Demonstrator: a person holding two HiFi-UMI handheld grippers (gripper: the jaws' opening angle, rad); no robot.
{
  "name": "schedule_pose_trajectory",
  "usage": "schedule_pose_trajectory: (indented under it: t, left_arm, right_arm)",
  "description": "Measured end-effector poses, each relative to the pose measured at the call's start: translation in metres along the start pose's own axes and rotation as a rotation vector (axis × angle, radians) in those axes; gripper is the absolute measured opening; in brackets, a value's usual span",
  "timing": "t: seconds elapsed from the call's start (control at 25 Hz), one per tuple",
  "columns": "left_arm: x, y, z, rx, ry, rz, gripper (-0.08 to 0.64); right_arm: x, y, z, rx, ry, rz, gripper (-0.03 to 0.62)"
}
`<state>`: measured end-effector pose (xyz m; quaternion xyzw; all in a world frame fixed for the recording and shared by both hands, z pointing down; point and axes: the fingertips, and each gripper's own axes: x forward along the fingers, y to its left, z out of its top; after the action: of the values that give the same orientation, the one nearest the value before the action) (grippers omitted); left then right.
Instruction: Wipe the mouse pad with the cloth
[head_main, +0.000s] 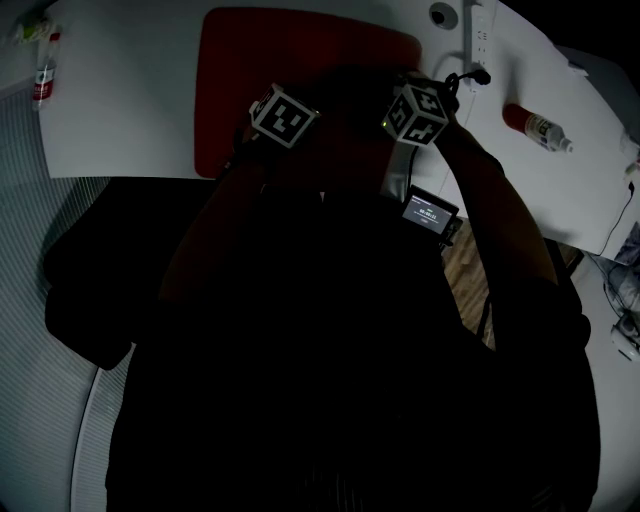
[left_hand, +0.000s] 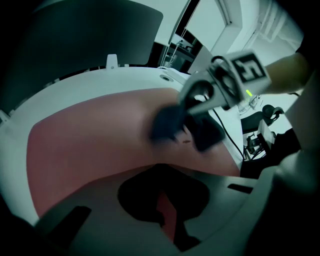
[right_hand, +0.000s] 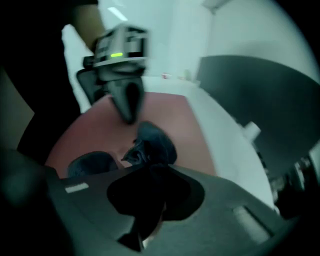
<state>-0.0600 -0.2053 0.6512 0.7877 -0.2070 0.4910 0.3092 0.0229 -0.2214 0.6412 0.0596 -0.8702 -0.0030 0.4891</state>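
Note:
A red mouse pad lies on the white table, and both grippers hover over its near half. The dark blue cloth is bunched in my right gripper, which is shut on it; the wad rests on the pad. In the left gripper view the right gripper and the cloth are blurred over the pad. My left gripper stands just beyond the cloth, its fingers drawn to one point with nothing between them. My dark body hides both sets of jaws in the head view.
A red-capped bottle lies at the table's far left. Right of the pad are a power strip, a cable hole and a second bottle. A small lit screen hangs below the right gripper.

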Motion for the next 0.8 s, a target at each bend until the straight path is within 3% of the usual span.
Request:
schedule_pose_trajectory:
  t: [0.12, 0.28, 0.36, 0.52, 0.64, 0.8]
  left_arm:
    - [0.0, -0.001, 0.003, 0.006, 0.002, -0.01, 0.008]
    - [-0.001, 0.0, -0.001, 0.015, 0.002, 0.004, 0.008]
    - [0.0, 0.0, -0.001, 0.018, 0.003, 0.009, 0.008]
    - [-0.001, 0.002, -0.002, 0.013, 0.009, 0.012, 0.008]
    - [-0.001, 0.001, 0.0, 0.015, 0.001, 0.025, 0.008]
    - [0.0, 0.001, -0.005, 0.013, -0.003, 0.034, 0.008]
  right_arm:
    - [-0.017, -0.062, -0.024, 0.161, 0.043, -0.118, 0.04]
    - [-0.014, -0.062, -0.021, 0.235, 0.116, -0.194, 0.034]
    - [-0.005, -0.028, -0.004, 0.153, 0.135, -0.147, 0.032]
    - [0.018, 0.089, 0.042, -0.05, 0.054, 0.088, 0.032]
    - [0.02, 0.17, 0.056, -0.213, 0.044, 0.26, 0.034]
    - [0.023, 0.189, 0.053, -0.412, 0.015, 0.29, 0.038]
